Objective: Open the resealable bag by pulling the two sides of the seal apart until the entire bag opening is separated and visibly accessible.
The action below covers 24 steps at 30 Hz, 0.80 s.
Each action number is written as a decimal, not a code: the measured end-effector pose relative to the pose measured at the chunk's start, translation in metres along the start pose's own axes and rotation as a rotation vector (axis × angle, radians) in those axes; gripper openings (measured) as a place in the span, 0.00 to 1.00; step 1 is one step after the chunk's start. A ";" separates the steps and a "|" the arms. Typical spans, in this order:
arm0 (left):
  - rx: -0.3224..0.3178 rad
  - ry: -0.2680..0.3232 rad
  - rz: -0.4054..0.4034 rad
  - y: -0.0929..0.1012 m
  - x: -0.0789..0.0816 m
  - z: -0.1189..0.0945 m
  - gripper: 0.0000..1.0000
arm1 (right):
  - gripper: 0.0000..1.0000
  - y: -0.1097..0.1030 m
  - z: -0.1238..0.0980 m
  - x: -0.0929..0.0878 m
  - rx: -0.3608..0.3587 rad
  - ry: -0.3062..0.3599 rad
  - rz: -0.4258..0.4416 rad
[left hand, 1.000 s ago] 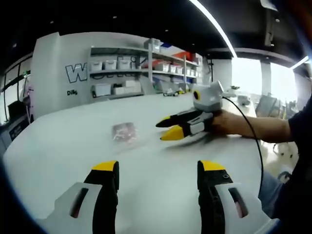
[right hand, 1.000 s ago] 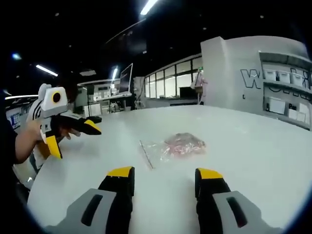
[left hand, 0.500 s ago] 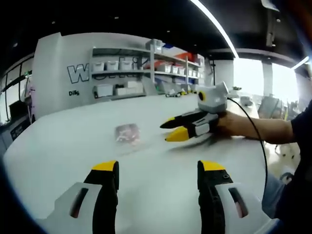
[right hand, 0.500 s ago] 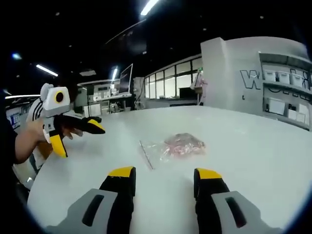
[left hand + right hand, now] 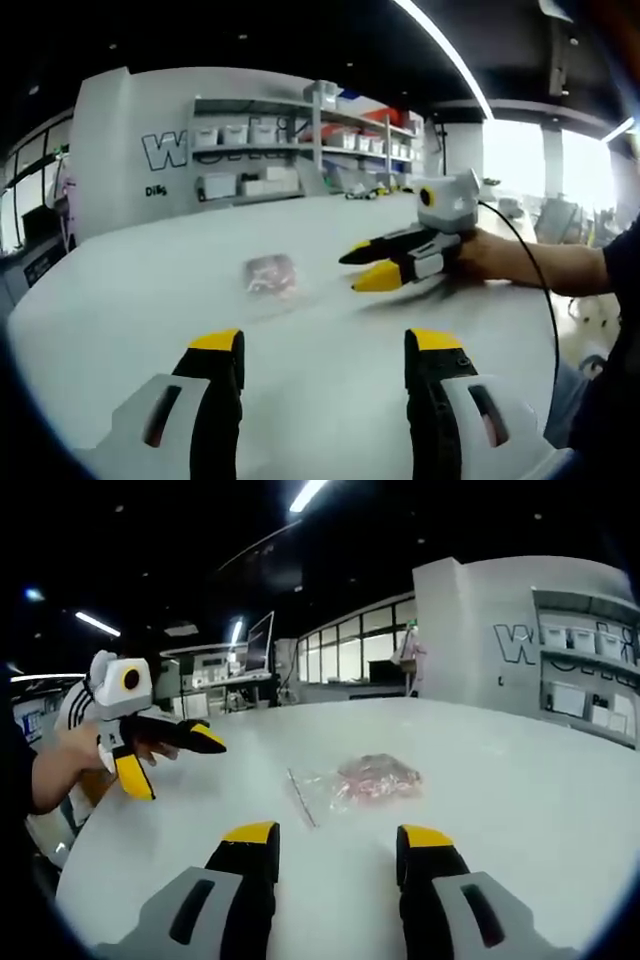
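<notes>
A clear resealable bag (image 5: 360,778) with pinkish contents lies flat on the white table (image 5: 520,790), its seal strip toward the left end. In the left gripper view the bag (image 5: 270,274) sits further off at mid-table. My left gripper (image 5: 322,345) is open above the near table with nothing between its jaws. My right gripper (image 5: 333,838) is open too, short of the bag. The right gripper (image 5: 372,265) also shows from the side, held by a hand to the right of the bag. The left gripper (image 5: 170,760) hovers at the left, a hand holding it.
Shelves (image 5: 290,140) with white bins line a wall at the table's far side. A glass-walled office area (image 5: 350,660) lies beyond the table. A cable (image 5: 535,290) trails from the right gripper over the person's arm.
In each view the other gripper has drifted slightly to the right, closer toward the bag. The bag lies as before and both grippers stay open.
</notes>
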<state>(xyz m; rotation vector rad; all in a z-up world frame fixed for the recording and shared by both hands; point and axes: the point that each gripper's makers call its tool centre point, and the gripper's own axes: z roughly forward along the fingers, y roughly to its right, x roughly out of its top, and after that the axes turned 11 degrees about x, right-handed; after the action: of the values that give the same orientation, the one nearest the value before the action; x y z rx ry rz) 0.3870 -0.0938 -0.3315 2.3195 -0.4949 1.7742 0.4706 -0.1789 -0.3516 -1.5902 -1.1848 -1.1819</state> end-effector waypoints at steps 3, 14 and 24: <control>0.001 -0.001 -0.002 -0.001 0.000 0.002 0.64 | 0.44 -0.001 0.000 0.000 0.000 0.000 -0.001; 0.011 0.001 -0.013 -0.008 0.000 0.008 0.64 | 0.43 -0.003 -0.001 0.000 0.002 0.001 -0.004; 0.016 -0.001 -0.018 -0.012 -0.001 0.011 0.64 | 0.43 -0.004 -0.001 0.001 0.003 0.003 -0.004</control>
<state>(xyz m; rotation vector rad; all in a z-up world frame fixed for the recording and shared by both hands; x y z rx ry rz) 0.4014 -0.0864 -0.3344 2.3277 -0.4596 1.7755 0.4668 -0.1790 -0.3505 -1.5838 -1.1882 -1.1844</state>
